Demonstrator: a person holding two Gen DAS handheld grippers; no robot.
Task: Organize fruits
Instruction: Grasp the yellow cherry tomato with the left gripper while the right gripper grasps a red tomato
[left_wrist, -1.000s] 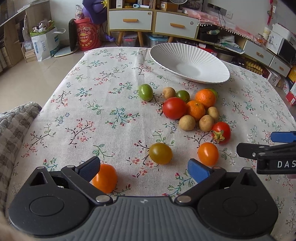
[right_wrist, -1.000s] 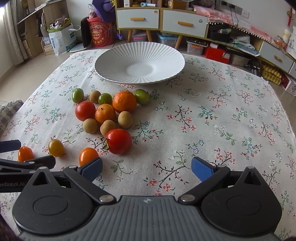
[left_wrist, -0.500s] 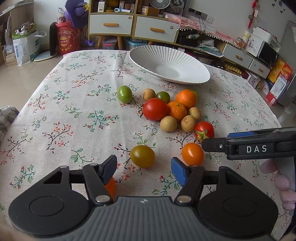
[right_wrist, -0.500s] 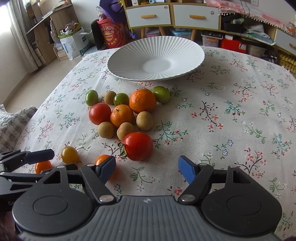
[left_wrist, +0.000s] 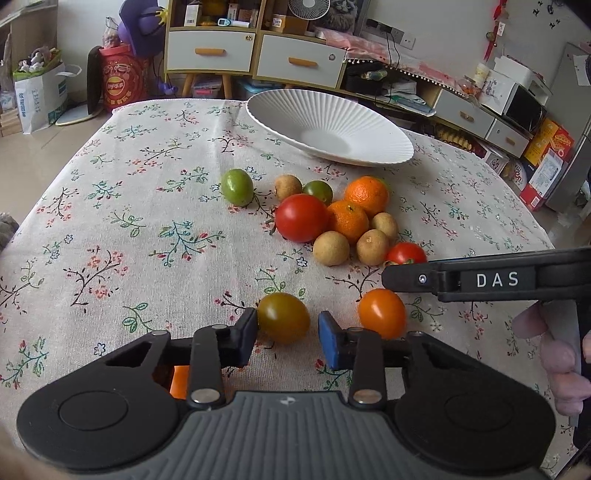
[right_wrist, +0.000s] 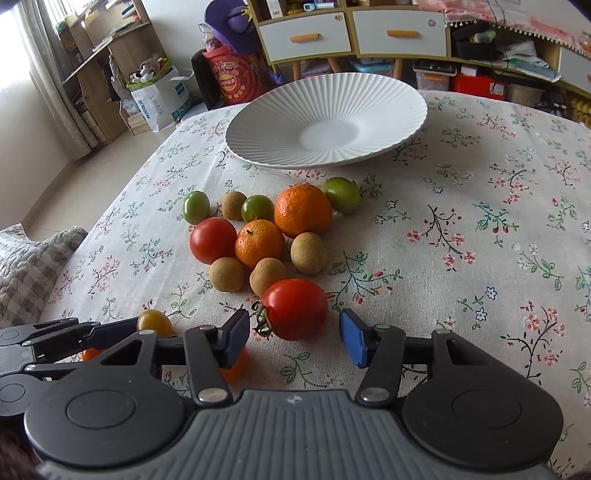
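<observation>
Your left gripper (left_wrist: 286, 334), at the bottom centre of the left wrist view, has just been closing, and the olive-yellow cherry tomato (left_wrist: 283, 317) sits between its blue-padded fingers (left_wrist: 328, 343). The left pad touches the tomato's side; a sliver of cloth shows before the right pad, so the jaws are narrowed around it but not clamped. A smooth orange cherry tomato (left_wrist: 382, 313) lies just right of that finger.

Your right gripper (right_wrist: 295, 338), low in the right wrist view, has likewise just been closing around the large red tomato with a green calyx (right_wrist: 295, 308). Gaps remain on both sides, wider on the right, so it is apart and gripping nothing.

The remaining fruit, a pile of oranges, tomatoes and brown longans (right_wrist: 258, 240), sits mid-frame on the floral tablecloth (right_wrist: 480, 229), near the empty white ribbed bowl (right_wrist: 388, 122) at upper centre.
</observation>
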